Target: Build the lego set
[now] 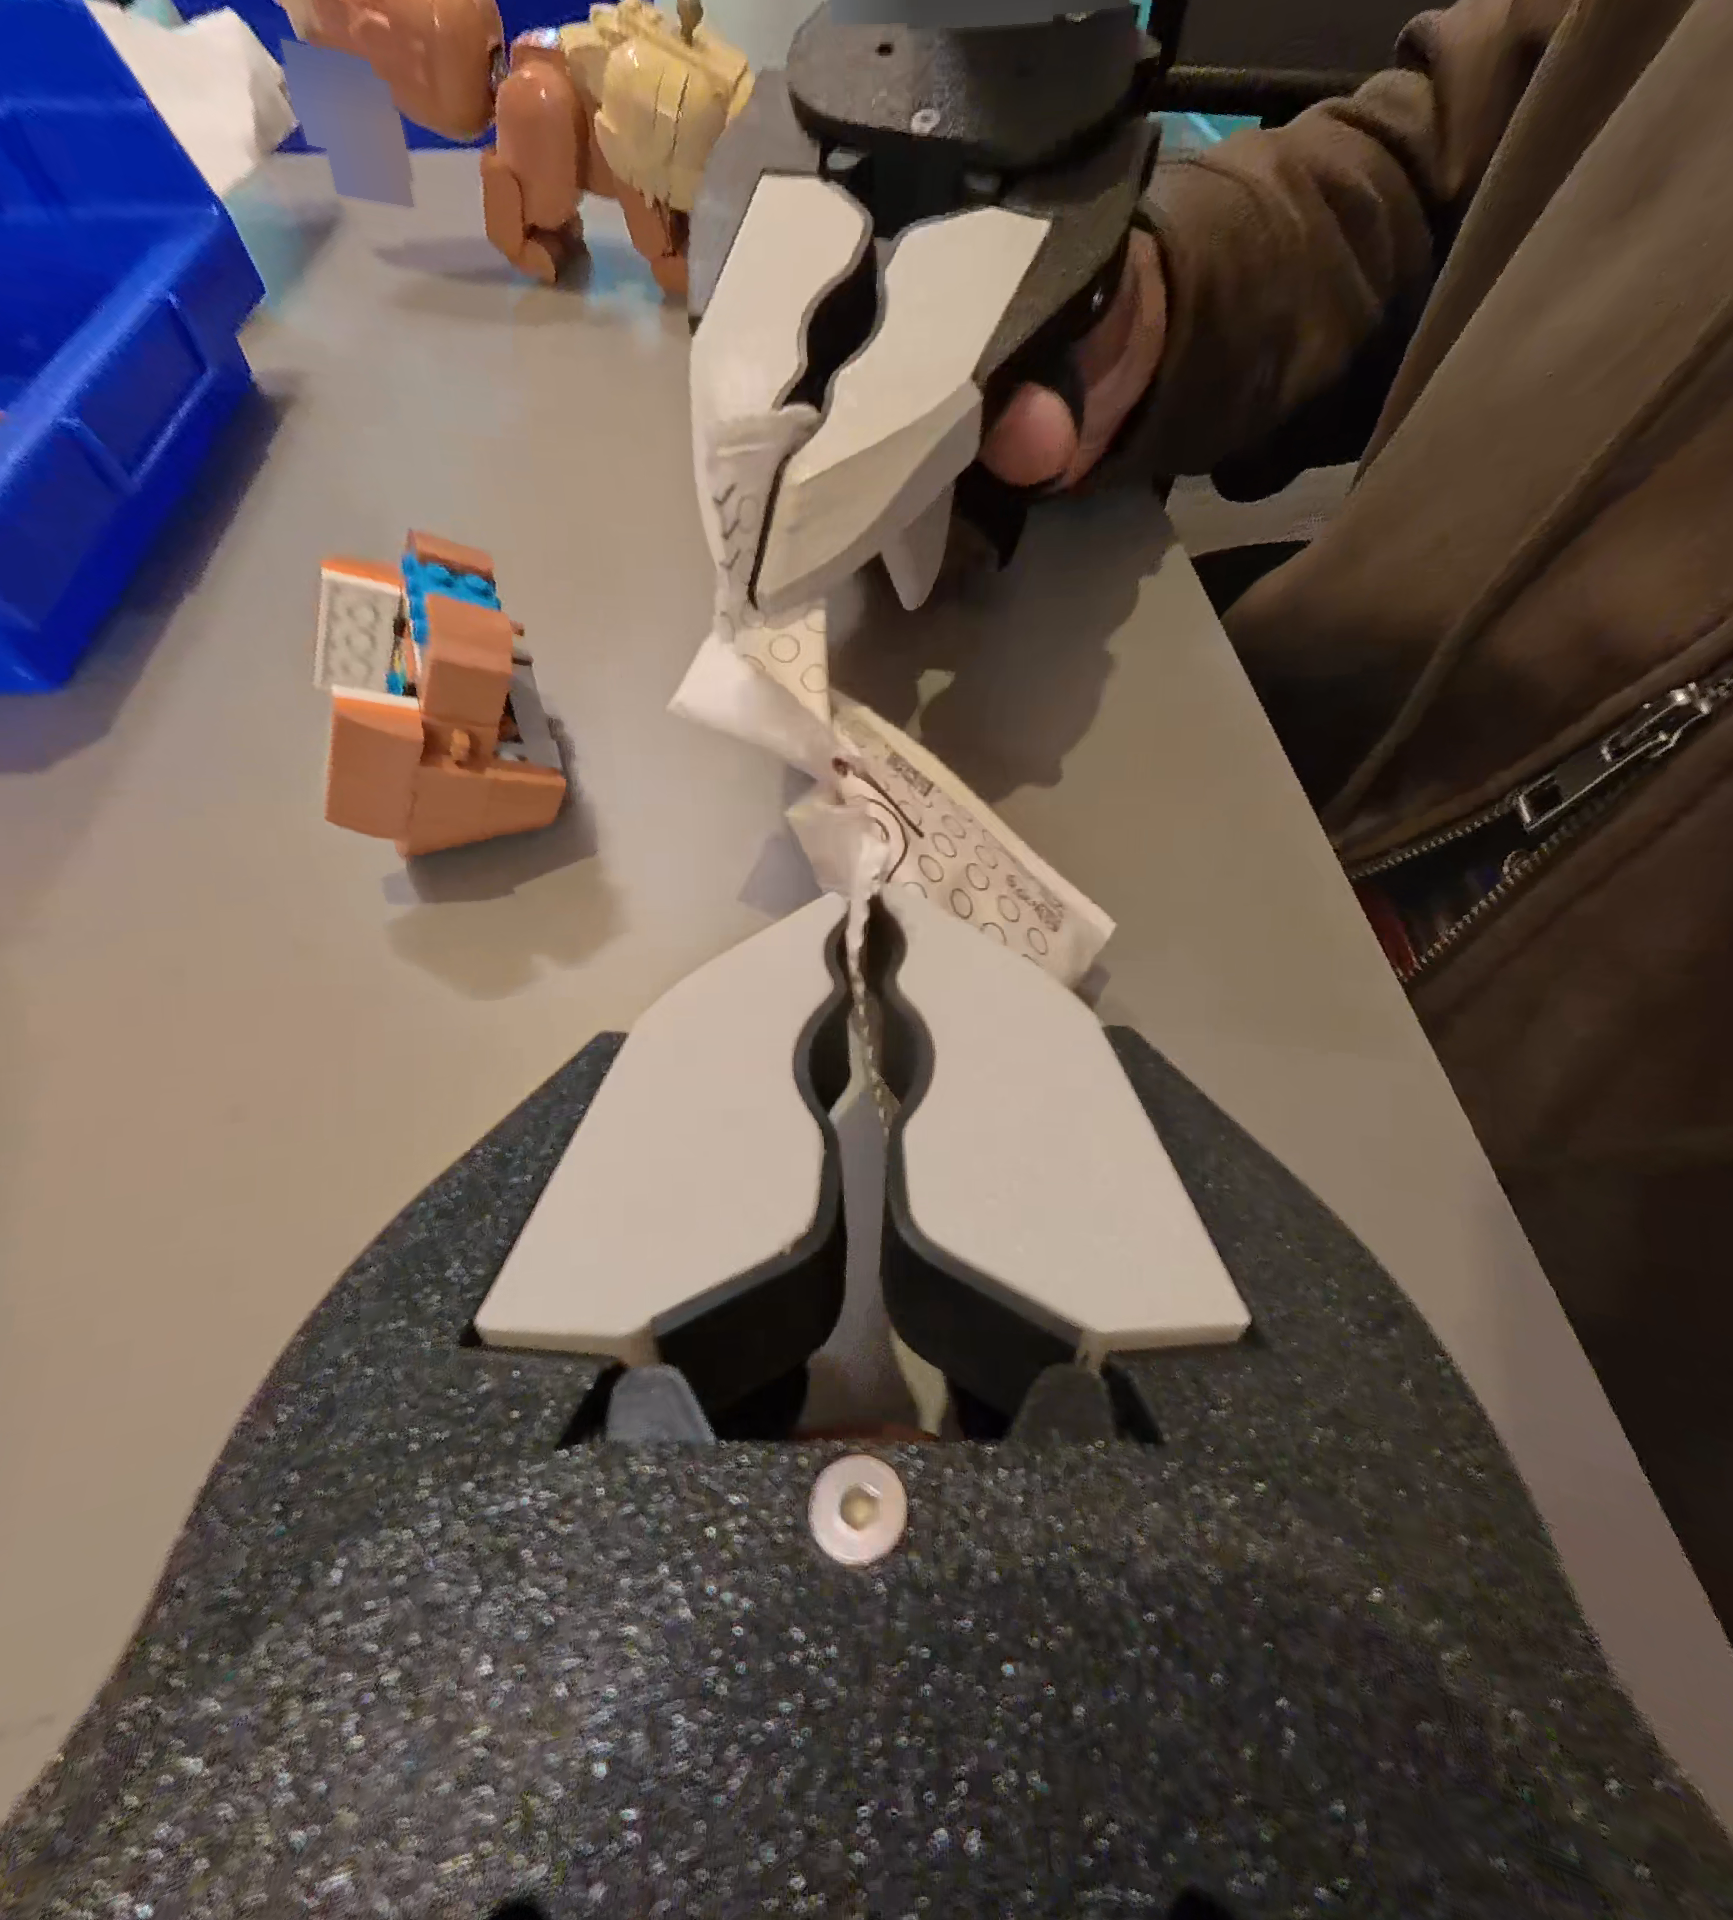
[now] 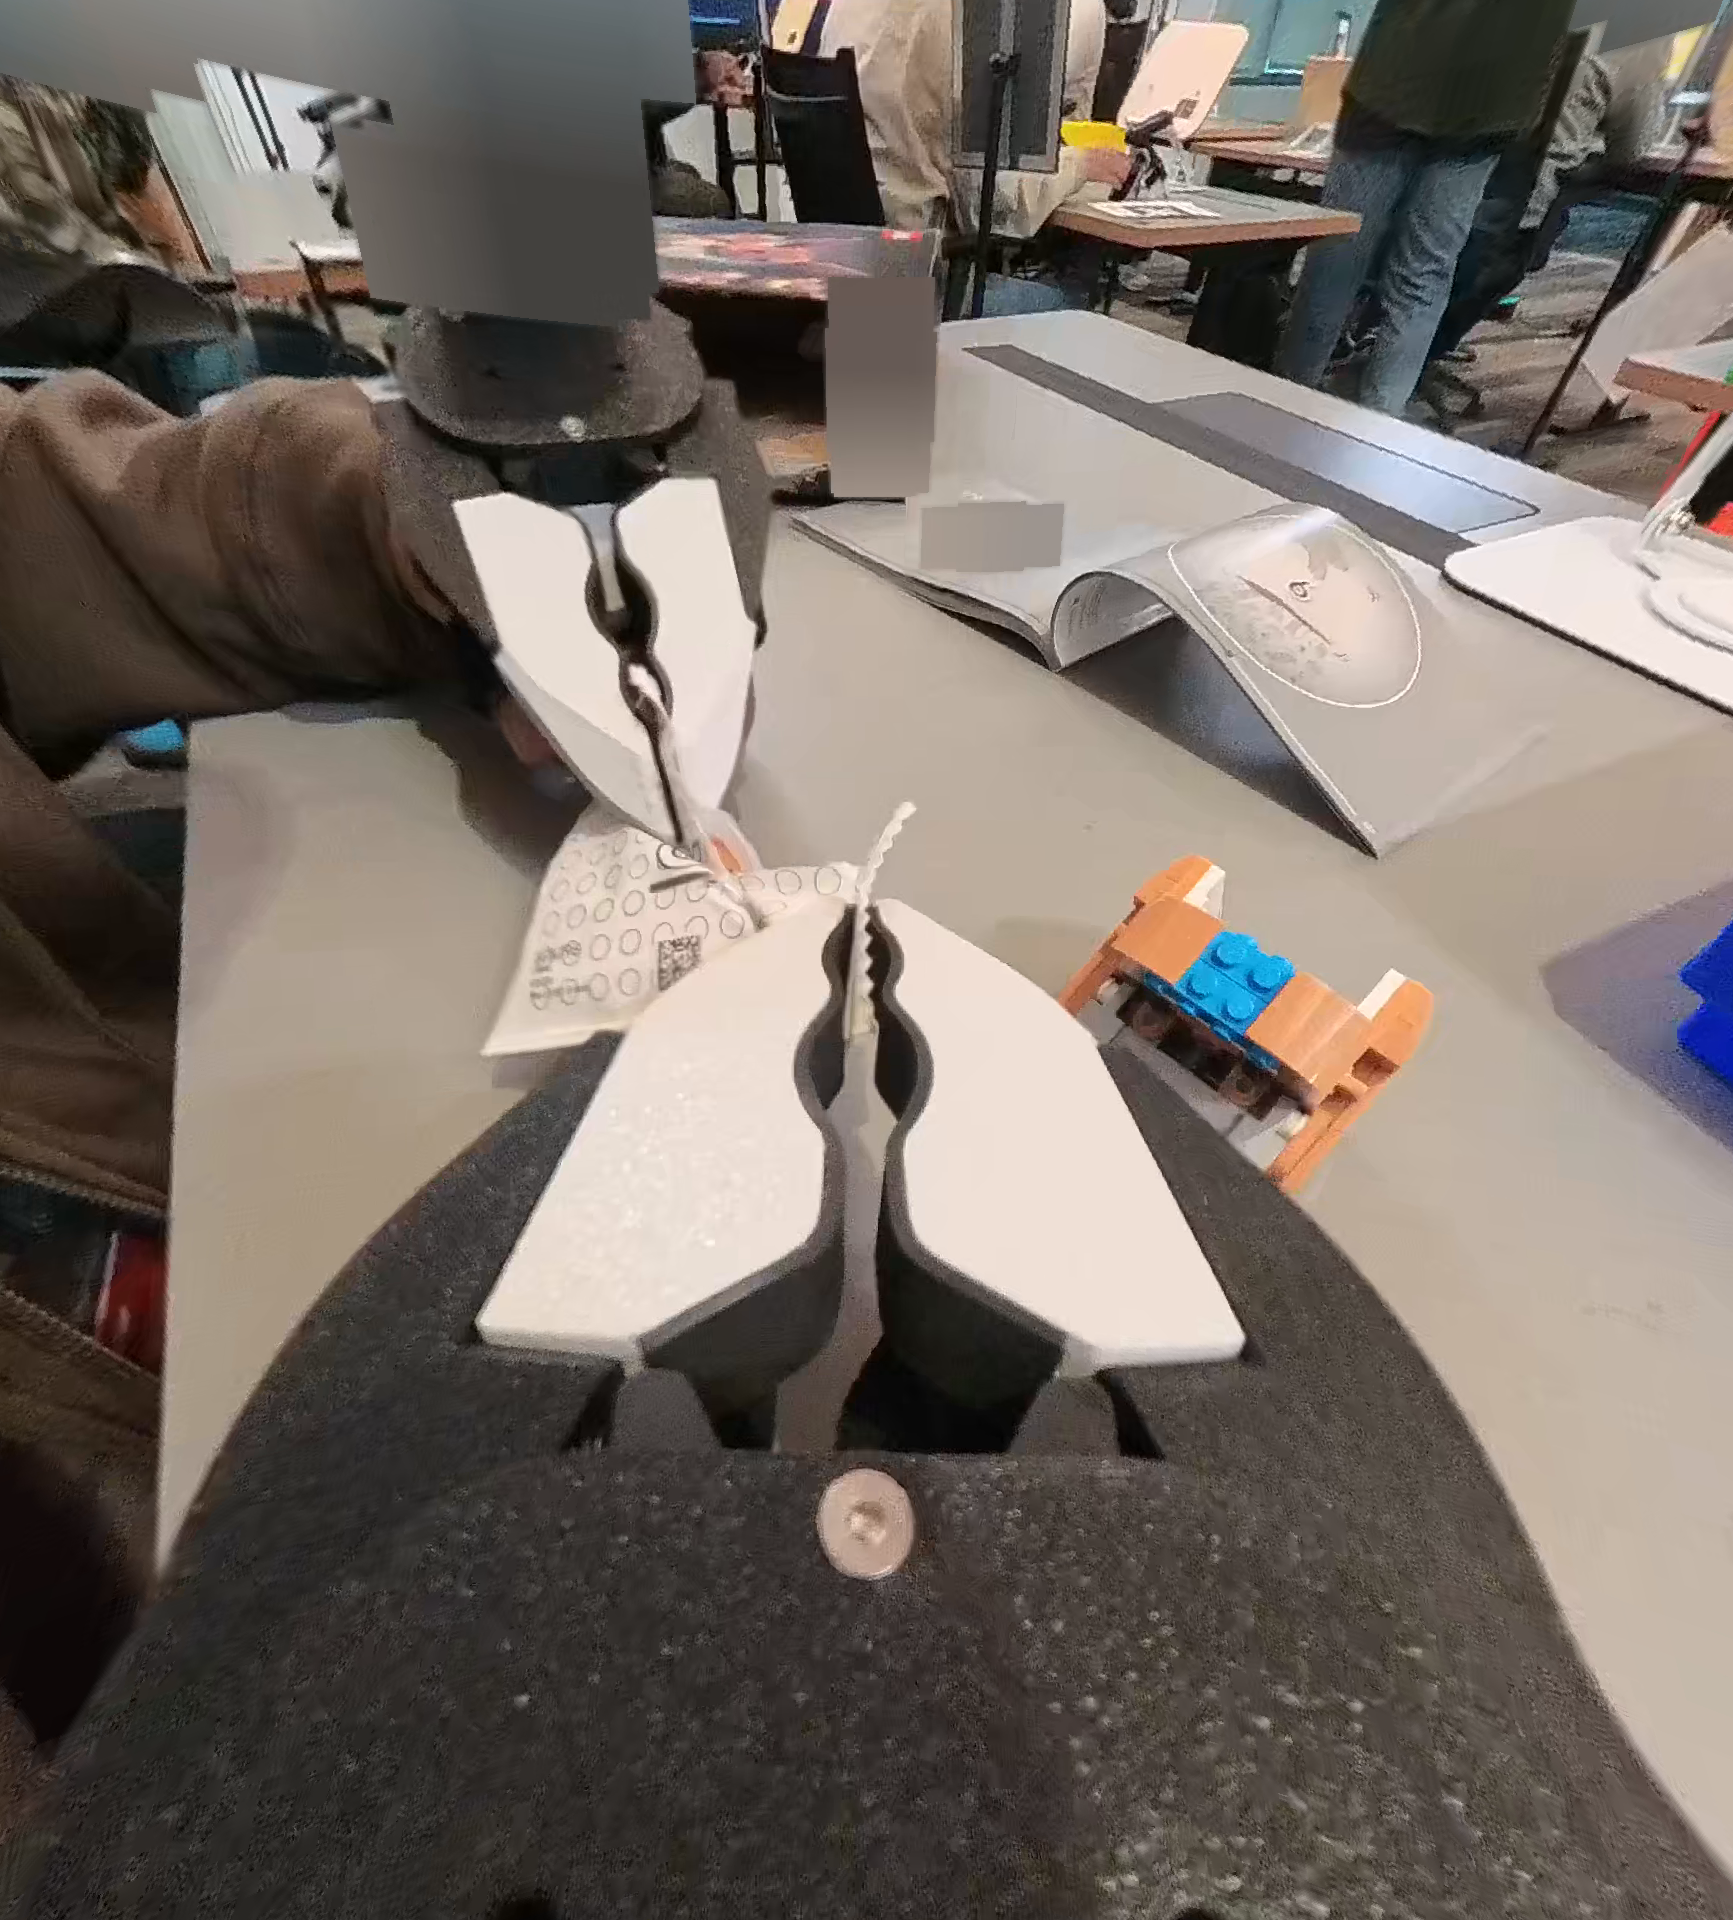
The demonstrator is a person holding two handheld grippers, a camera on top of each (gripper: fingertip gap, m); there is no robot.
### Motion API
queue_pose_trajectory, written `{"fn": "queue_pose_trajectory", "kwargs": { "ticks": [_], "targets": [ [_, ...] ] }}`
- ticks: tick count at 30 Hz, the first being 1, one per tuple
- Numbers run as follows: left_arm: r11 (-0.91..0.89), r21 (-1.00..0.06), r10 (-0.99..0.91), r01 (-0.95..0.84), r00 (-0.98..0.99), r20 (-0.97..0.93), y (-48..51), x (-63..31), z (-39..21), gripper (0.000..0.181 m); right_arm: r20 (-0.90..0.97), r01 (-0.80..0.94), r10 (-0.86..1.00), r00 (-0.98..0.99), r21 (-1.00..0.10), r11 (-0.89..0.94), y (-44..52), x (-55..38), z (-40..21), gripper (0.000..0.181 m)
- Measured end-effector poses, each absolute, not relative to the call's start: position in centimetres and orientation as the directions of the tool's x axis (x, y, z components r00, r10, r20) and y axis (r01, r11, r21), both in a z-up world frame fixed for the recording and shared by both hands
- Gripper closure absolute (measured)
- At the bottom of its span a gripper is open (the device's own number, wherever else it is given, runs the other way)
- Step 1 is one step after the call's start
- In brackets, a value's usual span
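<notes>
- Nearest to the camera, the left gripper [image 1: 857,914] is pressed together on the serrated edge of a white paper parts bag [image 1: 929,831].
- Facing it, the right gripper [image 1: 753,582] pinches the other end of the same bag, which hangs twisted between them just above the grey table [image 1: 218,1143].
- I judge the step is tearing the bag open; the next move needs pulling apart while both grips hold firm.
- An orange and blue half-built lego model [image 1: 436,696] lies near, beside a blue bin [image 1: 62,312].

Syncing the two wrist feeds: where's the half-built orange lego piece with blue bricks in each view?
Left wrist view: half-built orange lego piece lies left of centre on the grey table, left of the white paper bag.
Right wrist view: right of centre, beside the right gripper.
Shared landmark: the bag, pinched by both grippers.
</notes>
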State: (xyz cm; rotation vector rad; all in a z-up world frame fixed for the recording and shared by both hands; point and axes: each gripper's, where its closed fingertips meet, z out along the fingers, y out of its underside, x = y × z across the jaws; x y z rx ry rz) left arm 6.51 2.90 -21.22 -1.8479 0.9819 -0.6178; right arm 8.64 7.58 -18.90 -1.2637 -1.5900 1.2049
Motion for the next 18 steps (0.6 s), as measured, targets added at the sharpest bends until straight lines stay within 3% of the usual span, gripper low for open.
{"fn": "queue_pose_trajectory", "kwargs": {
  "ticks": [18],
  "targets": [
    [-0.203,-0.908,-0.836,-0.365,0.547,-0.033,2.96,7.01,-20.7,0.18,-0.112,0.26,0.971,-0.21,-0.964,-0.055,8.55,8.92,-18.68,0.181]
  ]
}}
